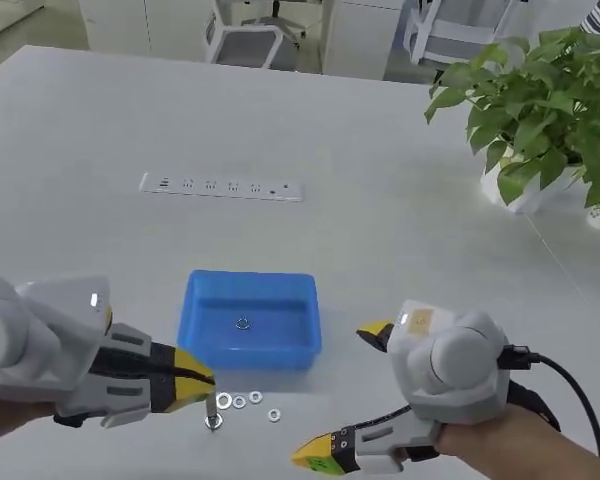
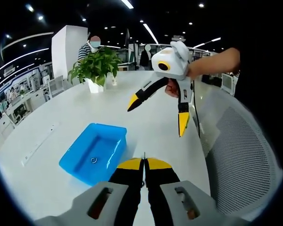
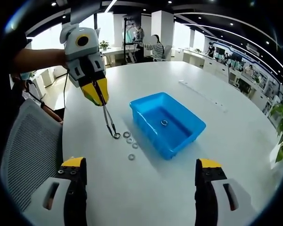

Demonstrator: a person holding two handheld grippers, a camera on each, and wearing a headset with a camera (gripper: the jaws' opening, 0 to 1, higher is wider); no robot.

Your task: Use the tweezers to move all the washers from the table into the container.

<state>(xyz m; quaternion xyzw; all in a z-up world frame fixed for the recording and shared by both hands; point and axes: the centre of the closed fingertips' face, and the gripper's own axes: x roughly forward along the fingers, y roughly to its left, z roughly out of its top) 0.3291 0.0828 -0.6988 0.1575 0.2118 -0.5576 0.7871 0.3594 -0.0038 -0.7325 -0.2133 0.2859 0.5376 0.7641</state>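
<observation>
My left gripper (image 1: 202,380) is shut on thin metal tweezers (image 3: 108,120), which point down at the table. The tweezer tips meet a washer (image 1: 212,420); I cannot tell whether it is lifted. Several more washers (image 1: 240,401) lie loose on the white table just in front of the blue container (image 1: 205,330). One washer (image 1: 242,323) lies inside that container. My right gripper (image 1: 345,395) hovers open to the right of the washers, with nothing between its yellow-tipped jaws. In the left gripper view, the tweezers (image 2: 144,157) poke out between the shut jaws, and the right gripper (image 2: 156,117) hangs open beyond.
A white power strip (image 1: 220,187) lies farther back on the table. A potted plant (image 1: 545,110) stands at the far right. A grey mesh chair (image 3: 28,155) sits at the table's near edge. Office chairs (image 1: 245,40) stand beyond the table.
</observation>
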